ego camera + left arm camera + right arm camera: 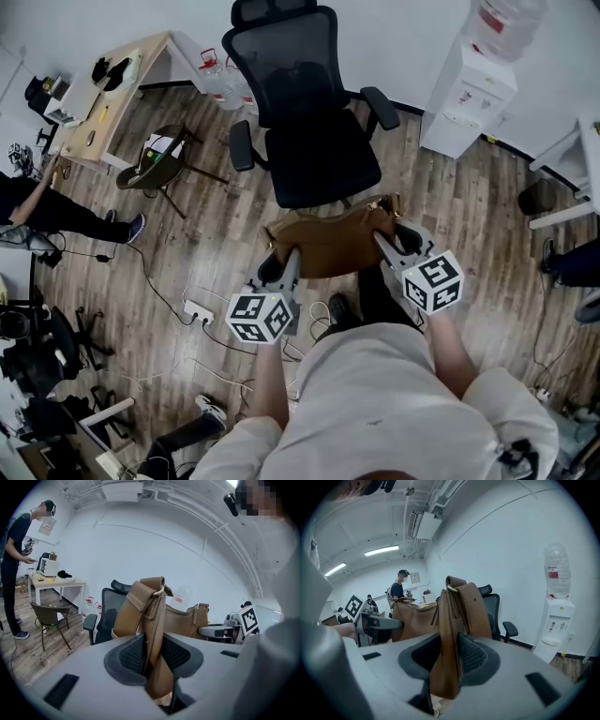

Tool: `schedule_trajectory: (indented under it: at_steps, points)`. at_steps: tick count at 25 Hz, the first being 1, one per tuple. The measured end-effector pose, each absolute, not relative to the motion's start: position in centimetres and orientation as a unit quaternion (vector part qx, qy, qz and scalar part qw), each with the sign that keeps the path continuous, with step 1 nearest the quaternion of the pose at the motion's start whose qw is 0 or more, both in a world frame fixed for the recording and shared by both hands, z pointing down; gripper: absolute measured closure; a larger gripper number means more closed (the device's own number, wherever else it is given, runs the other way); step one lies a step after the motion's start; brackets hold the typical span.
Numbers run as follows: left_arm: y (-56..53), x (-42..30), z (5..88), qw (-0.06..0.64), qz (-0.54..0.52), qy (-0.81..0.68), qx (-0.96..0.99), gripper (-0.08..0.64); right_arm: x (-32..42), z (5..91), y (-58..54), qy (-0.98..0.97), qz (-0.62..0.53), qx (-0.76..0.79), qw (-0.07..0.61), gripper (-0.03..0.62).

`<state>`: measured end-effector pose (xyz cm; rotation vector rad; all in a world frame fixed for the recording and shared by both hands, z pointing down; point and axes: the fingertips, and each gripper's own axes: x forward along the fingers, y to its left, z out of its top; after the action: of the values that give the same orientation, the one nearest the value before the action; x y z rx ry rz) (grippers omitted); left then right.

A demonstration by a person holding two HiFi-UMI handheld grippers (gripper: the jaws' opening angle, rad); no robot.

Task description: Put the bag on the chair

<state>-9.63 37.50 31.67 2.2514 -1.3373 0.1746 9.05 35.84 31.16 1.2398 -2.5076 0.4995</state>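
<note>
- Bag is pinched at both ends, where the strap joins the body. The left gripper is clamped on its left end and the right gripper on its right end.
- It hangs in the air between the two grippers, just short of the front edge of the chair seat, and is not resting on it.
- Its long axis runs left to right across the person, roughly along the seat's front edge, with the zipped top facing up.
- Judged step: carrying the bag to the seat. The next move calls for both grippers going forward together over the seat and lowering until the base rests, and only then letting go.
</note>
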Motion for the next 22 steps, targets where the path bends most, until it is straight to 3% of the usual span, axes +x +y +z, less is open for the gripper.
schedule_trajectory:
  at_steps: [22]
  points:
    - [25.0,-6.3,30.1,0.24,0.08,-0.536,0.806,0.462,12.1,30.0,21.8,-0.896,0.173,0.383,0.143,0.466]
